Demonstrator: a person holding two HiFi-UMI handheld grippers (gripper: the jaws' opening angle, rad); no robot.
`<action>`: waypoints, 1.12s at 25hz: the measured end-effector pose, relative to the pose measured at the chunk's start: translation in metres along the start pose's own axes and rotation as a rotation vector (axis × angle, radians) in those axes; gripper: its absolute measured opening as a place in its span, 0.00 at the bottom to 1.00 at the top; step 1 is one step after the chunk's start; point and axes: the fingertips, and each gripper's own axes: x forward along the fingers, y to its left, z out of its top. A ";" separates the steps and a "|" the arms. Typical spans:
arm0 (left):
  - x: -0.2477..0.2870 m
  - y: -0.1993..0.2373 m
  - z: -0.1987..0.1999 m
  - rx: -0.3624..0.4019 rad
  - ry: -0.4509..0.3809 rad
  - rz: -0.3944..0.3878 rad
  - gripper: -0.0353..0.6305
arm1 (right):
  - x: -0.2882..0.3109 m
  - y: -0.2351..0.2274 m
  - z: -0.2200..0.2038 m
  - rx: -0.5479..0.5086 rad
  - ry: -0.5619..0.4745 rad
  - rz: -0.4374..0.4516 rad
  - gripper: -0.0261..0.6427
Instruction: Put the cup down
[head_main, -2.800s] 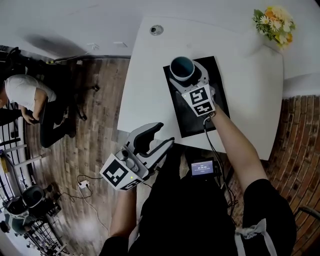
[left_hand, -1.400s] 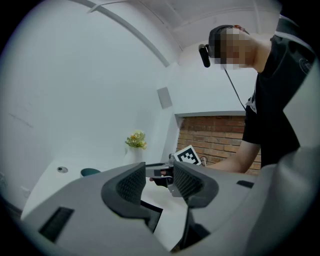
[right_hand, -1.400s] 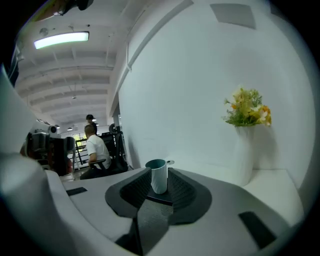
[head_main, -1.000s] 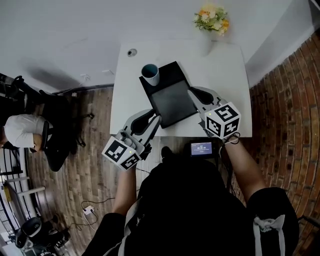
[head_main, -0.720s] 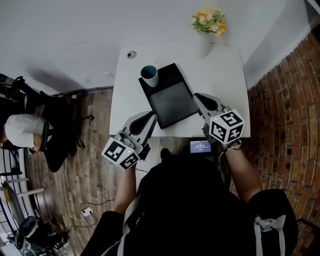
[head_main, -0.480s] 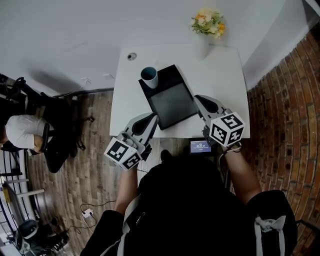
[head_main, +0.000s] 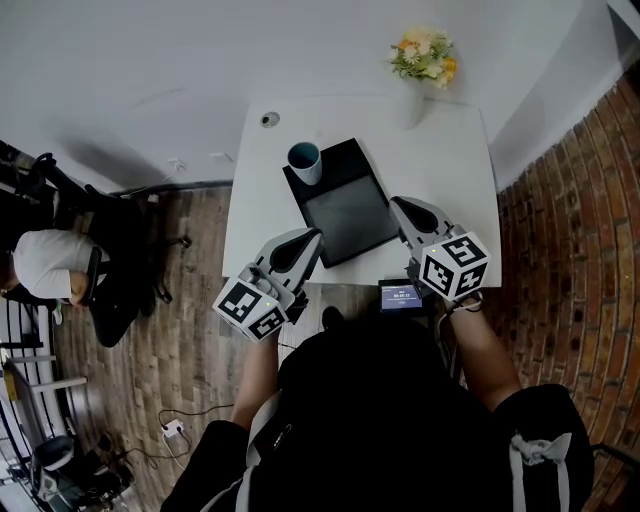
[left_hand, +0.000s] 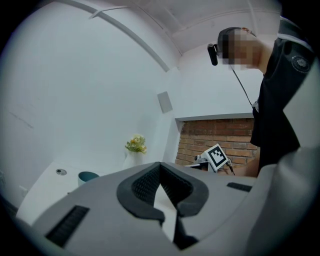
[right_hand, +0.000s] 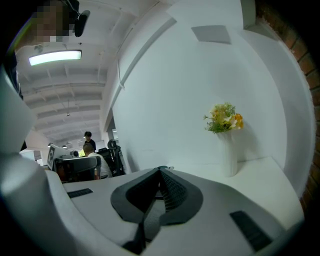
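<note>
Cup: teal cup, upright on the far left corner of the black mat, upper centre of the head view; nothing touches it.
Tabletop: white tabletop carries the mat; a vase of flowers stands at its upper right, well apart from the cup.
Left tongs: left tongs are closed right up on nothing, at the mat's near left edge, well apart from the cup.
Right tongs: right tongs are likewise pressed together and empty, beside the mat's near right edge.
Task state: judged done, since the cup stands free on the mat.
Handling: probably a stiff, fairly light cup with a smooth wall that could slip between the pads; likely to chip or tip if knocked. Whether it holds liquid cannot be told.
Where to hold: no handle shows, so squeeze across the wall just below the rim, or pinch the rim with one jaw inside.
</note>
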 end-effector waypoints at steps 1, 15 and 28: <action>0.000 0.001 0.000 -0.003 -0.002 0.000 0.06 | 0.001 0.000 0.000 0.000 0.001 0.000 0.06; -0.002 0.013 0.003 -0.018 -0.006 0.008 0.06 | 0.013 0.002 0.003 -0.053 0.008 -0.004 0.06; 0.000 0.021 0.004 -0.018 -0.005 0.008 0.06 | 0.020 -0.002 0.005 -0.062 0.003 -0.014 0.06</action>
